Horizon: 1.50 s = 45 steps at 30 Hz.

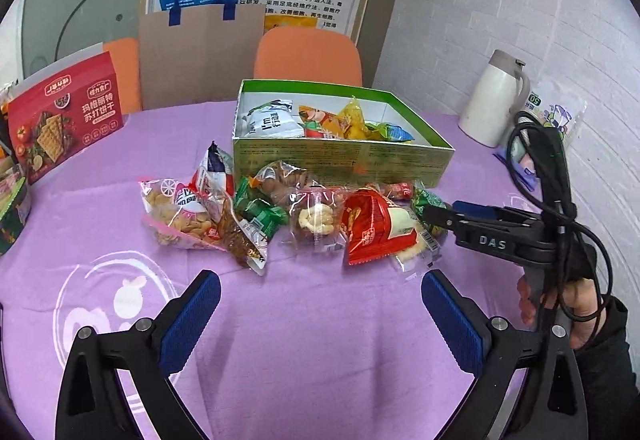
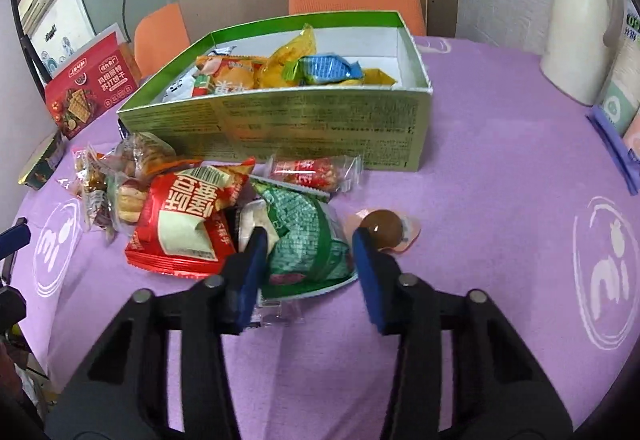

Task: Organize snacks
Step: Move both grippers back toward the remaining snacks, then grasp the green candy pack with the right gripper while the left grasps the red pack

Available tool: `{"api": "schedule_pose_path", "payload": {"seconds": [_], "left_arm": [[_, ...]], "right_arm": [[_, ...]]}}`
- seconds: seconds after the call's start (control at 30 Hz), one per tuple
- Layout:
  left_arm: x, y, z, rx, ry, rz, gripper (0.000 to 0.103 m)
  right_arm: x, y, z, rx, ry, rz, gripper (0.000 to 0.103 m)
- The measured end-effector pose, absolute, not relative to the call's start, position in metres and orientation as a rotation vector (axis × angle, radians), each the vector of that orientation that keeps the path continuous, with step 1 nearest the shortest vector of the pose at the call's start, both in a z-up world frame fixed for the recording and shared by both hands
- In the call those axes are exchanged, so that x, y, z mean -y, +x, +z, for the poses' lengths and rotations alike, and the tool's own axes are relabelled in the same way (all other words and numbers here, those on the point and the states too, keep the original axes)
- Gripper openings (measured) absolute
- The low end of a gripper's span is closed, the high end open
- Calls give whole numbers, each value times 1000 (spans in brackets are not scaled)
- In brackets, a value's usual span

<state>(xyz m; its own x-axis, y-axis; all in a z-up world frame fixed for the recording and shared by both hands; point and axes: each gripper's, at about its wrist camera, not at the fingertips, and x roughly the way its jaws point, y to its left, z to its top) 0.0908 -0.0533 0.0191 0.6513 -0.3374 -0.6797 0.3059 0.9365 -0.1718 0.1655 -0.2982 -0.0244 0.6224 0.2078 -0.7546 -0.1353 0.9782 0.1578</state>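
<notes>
Blue-padded jaws of the right gripper sit nearest the right wrist camera, narrowed around a green snack packet; its left pad presses the packet's edge, while whether the right pad touches it I cannot tell. That packet lies on the purple-covered bench at the right end of a loose heap, overlapping a red packet, with a round brown sweet in a pink wrapper just beside it. Behind the heap stands the open green box, which already holds several packets. Seen from the left wrist camera, the left gripper hangs over bare cloth in front of the heap, jaws spread wide and holding nothing. A white jug stands at the bench's far right.
</notes>
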Motion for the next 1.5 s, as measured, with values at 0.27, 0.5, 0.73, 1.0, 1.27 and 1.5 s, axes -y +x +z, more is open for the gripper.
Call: {"api": "schedule_pose_path", "payload": {"seconds": [0.27,0.5,0.73,1.0,1.27,1.5], "left_arm": [[83,106,19,-801,-10,-453,74],[124,138,10,-825,32,-454,74],[145,175,-12,-909,-2,-434,74],[138,172,-27,-957,-34,-465,59],[119,143,-27,-960,-77,-480,60],[114,142,-25,-955,-106,-492,62]], "right_arm": [[321,115,-15,-822,149,179,38],[341,89,-20,-839,201,155,39],[334,86,-19,-840,174,179,39],[331,85,-20,-841,163,189,40],[330,79,-25,-850,156,186,54],[327,80,-23,-846,148,180,54]]}}
